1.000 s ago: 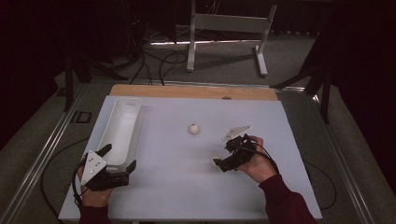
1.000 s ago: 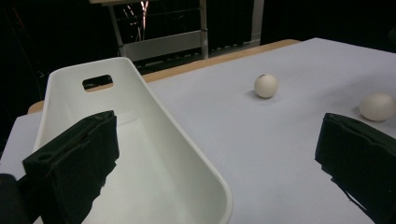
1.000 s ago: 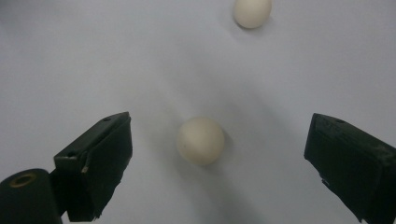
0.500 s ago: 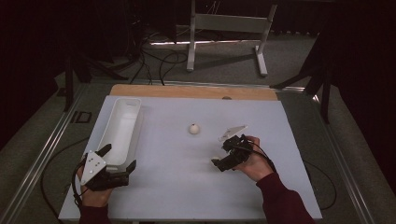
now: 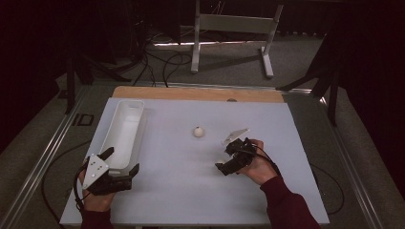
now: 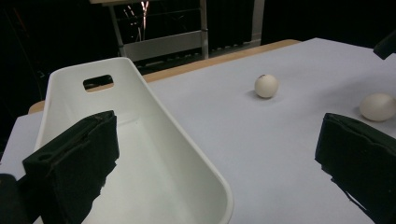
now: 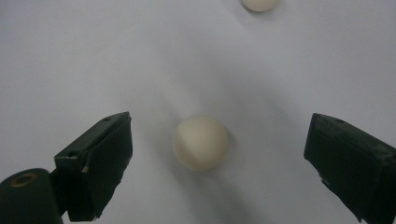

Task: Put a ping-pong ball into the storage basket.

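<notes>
Dark room, grey carpet floor; white metal stand beyond bench, black cables trailing on floor, wooden strip along bench far edge

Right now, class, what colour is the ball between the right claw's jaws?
Creamy white ball, plain and unmarked; the right gripper view shows it best.

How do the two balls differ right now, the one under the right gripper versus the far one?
The near ball lies between the right gripper's open fingers; the far ball sits alone mid-table. The far ball bears a dark spot; the near ball looks plain. Both are whitish, resting on the table.
</notes>
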Motion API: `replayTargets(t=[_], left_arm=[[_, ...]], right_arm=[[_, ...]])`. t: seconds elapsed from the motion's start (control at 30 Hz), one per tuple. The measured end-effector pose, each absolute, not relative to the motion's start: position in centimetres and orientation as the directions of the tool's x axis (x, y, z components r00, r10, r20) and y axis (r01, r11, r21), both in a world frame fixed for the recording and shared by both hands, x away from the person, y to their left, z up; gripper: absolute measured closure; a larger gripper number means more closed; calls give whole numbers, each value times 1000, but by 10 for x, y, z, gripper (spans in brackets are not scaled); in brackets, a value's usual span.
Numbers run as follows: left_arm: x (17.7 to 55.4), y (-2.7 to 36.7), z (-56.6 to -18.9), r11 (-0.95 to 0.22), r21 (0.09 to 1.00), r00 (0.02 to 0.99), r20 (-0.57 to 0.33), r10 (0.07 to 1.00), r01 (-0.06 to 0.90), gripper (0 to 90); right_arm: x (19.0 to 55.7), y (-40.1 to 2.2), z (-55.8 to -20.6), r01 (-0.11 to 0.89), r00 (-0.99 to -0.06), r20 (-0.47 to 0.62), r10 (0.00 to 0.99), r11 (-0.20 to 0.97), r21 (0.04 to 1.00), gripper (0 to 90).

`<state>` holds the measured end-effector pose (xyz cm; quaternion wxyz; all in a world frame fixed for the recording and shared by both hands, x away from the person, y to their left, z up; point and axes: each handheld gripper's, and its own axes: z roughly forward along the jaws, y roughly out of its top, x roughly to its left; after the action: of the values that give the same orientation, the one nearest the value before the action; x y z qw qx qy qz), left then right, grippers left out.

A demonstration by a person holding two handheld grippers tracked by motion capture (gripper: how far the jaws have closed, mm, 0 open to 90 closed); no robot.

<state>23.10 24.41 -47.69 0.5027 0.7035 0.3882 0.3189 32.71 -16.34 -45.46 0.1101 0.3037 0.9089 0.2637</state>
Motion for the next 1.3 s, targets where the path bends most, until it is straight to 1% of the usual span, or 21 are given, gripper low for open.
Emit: replayTargets(t=[0.33, 0.57, 0.8, 0.97, 1.3], left_arm=[[231, 244, -477, -194, 954, 494, 59, 867, 227, 4], [231, 244, -477, -194, 955, 494, 60, 868, 226, 4], [231, 245, -477, -189, 955, 490, 55, 870, 227, 4], [231, 245, -477, -189, 956, 489, 57, 871, 226, 4], [231, 245, -477, -189, 956, 487, 57, 871, 226, 4]], right_arm=[[329, -161, -459, 497, -797, -33, 603, 685, 533, 79], [329, -159, -462, 498, -791, -58, 609, 696, 517, 81], [329, -155, -466, 501, -797, -42, 602, 700, 509, 81], [331, -152, -471, 485, -809, -61, 584, 724, 491, 99], [333, -154, -475, 498, -805, -67, 590, 731, 466, 132]])
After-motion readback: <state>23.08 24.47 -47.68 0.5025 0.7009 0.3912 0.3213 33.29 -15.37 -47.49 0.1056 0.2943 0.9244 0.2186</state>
